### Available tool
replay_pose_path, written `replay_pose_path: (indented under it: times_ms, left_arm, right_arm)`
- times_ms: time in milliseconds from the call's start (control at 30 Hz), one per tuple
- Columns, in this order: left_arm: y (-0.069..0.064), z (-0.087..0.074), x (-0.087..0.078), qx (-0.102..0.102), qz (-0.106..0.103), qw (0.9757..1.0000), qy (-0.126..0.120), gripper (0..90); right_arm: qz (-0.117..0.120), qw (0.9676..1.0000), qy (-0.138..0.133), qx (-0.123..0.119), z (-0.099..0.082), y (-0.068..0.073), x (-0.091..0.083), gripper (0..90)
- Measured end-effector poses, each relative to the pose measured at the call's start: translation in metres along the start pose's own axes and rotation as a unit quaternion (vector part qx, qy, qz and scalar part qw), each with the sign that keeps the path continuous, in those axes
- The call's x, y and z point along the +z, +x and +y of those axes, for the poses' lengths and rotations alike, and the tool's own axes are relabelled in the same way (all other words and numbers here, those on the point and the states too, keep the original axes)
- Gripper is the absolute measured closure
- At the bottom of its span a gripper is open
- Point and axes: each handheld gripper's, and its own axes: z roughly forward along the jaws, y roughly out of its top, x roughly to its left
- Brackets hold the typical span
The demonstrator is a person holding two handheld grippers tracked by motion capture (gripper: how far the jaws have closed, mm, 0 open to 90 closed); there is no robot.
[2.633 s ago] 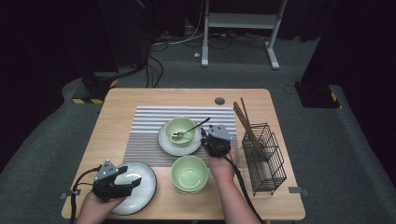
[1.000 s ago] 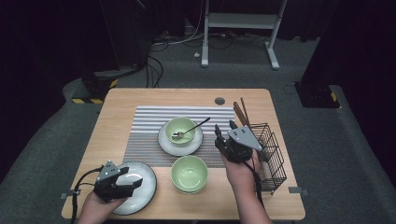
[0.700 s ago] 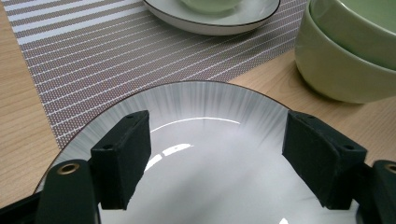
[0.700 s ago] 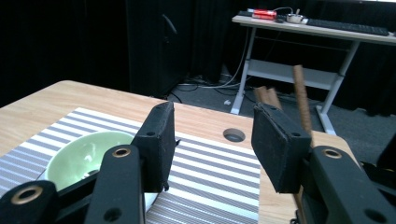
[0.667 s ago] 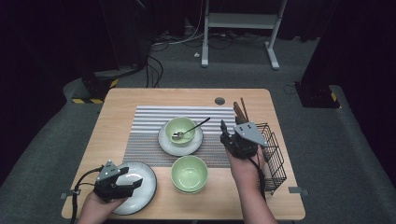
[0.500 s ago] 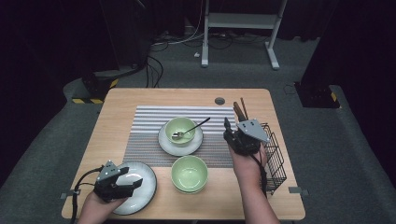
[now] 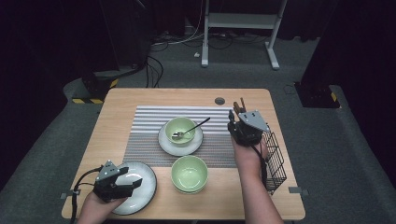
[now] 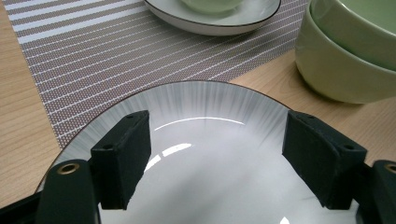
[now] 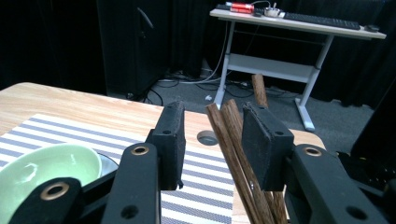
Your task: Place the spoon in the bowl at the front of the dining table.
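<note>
Chopsticks (image 9: 233, 140) stand between the right gripper's (image 9: 212, 135) half-open jaws, which have just been closing, beside the wire basket (image 7: 275, 158). Left gripper (image 8: 215, 149) hovers wide open over the white plate (image 8: 196, 107). No writing is readable.

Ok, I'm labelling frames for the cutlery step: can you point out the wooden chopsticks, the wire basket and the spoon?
wooden chopsticks (image 9: 232, 135), right gripper view, on the shafts between the jaws.
wire basket (image 7: 276, 158), high view, on its side mesh.
spoon (image 7: 196, 126), high view, on its handle above the bowl's rim.
</note>
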Motion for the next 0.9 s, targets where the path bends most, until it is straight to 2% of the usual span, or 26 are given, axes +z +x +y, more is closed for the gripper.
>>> replay_pose_path:
  times_ms: [533, 900]
  left_arm:
    - [0.002, -0.001, -0.002, -0.002, 0.003, 1.0, 0.0, 24.0]
    - [0.003, -0.001, -0.002, -0.001, 0.004, 1.0, 0.001, 24.0]
  right_arm:
    - [-0.01, 0.9997, 0.021, 0.0, -0.007, -0.003, 0.017, 63.7]
    - [-0.014, 0.9994, 0.03, -0.005, -0.01, -0.002, 0.02, 67.2]
